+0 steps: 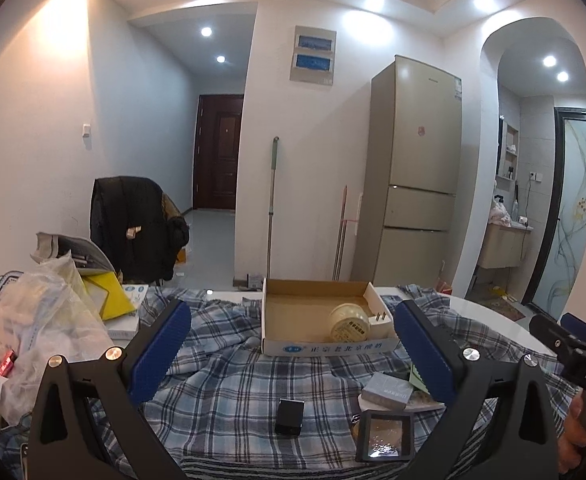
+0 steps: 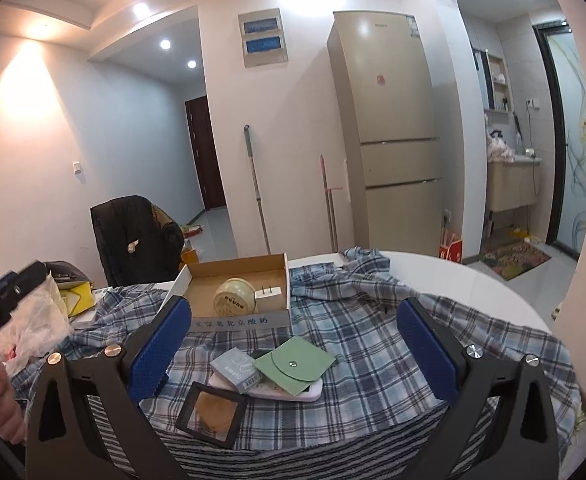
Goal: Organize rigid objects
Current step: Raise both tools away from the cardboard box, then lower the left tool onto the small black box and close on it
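Observation:
An open cardboard box (image 1: 277,300) (image 2: 277,270) stands on the plaid cloth and holds a round cream jar (image 1: 349,324) (image 2: 235,298) and a white plug adapter (image 1: 381,322) (image 2: 271,296). In front of it lie a small black box (image 1: 289,416), a grey card box (image 1: 387,390) (image 2: 237,368), a black-framed square case (image 1: 387,436) (image 2: 211,408), a green pouch (image 2: 295,364) and a white flat device (image 2: 285,392). My left gripper (image 1: 293,348) is open and empty above the cloth. My right gripper (image 2: 293,344) is open and empty above the pile.
Plastic bags (image 1: 25,320), a yellow packet (image 1: 111,296) and white boxes crowd the table's left side. A chair with a black jacket (image 1: 137,228) stands behind. The round white table edge (image 2: 473,280) curves at right. A fridge (image 1: 413,172) stands beyond.

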The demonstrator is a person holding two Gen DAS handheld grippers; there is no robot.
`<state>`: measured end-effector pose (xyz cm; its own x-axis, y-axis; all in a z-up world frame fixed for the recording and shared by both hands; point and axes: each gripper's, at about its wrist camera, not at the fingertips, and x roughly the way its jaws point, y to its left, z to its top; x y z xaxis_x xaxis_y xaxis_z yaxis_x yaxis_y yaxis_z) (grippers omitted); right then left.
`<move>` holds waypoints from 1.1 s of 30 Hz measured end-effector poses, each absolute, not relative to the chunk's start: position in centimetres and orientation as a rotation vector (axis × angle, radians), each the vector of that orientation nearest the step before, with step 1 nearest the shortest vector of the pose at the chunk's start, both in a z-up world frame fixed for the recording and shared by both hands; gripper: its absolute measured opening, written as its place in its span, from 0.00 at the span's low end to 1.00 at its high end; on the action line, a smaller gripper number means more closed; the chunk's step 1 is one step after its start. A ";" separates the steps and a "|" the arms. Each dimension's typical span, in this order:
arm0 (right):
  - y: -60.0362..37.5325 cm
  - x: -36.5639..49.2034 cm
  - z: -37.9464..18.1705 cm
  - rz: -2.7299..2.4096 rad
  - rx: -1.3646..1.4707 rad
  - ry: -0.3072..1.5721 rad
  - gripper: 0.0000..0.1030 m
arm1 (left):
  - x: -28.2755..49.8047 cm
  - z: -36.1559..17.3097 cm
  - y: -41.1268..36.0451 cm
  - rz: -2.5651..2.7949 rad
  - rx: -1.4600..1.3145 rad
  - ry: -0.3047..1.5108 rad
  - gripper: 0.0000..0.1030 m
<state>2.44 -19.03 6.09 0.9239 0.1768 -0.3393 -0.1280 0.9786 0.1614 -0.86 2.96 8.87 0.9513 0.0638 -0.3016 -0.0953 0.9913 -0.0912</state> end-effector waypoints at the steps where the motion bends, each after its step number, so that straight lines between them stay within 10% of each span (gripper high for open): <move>1: -18.9 2.6 6.0 0.156 0.142 0.361 0.99 | -0.6 8.6 3.1 0.083 -0.105 0.314 1.00; 20: -16.5 5.2 1.8 0.270 0.144 0.373 0.99 | 5.7 -0.9 4.1 0.002 -0.184 0.576 0.99; 33: -14.4 5.6 -0.2 0.224 -0.015 0.413 0.99 | 7.9 -1.9 3.4 -0.052 -0.111 0.732 0.60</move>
